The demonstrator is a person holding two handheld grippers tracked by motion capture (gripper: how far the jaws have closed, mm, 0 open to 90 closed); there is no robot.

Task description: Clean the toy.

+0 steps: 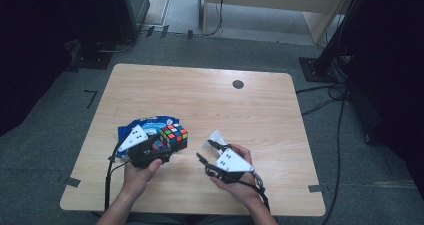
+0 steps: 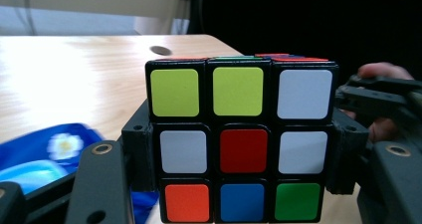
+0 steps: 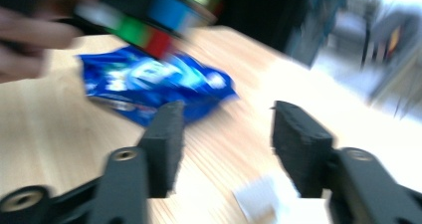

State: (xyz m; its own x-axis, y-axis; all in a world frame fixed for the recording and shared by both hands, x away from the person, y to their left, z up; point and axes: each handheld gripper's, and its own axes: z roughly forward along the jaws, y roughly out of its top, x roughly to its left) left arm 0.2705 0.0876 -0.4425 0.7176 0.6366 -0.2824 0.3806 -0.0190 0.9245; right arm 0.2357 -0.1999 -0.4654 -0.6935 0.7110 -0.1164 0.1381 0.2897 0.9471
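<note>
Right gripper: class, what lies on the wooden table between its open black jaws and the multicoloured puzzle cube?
In the high view, bare wooden table separates the right gripper from the multicoloured puzzle cube.

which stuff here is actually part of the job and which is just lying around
In the job:
- puzzle cube, clamped in the left gripper
- right gripper, jaws apart with nothing between them, near the cube

Lying about:
- blue snack bag on the table, behind the cube
- white paper scrap by the right gripper
</note>
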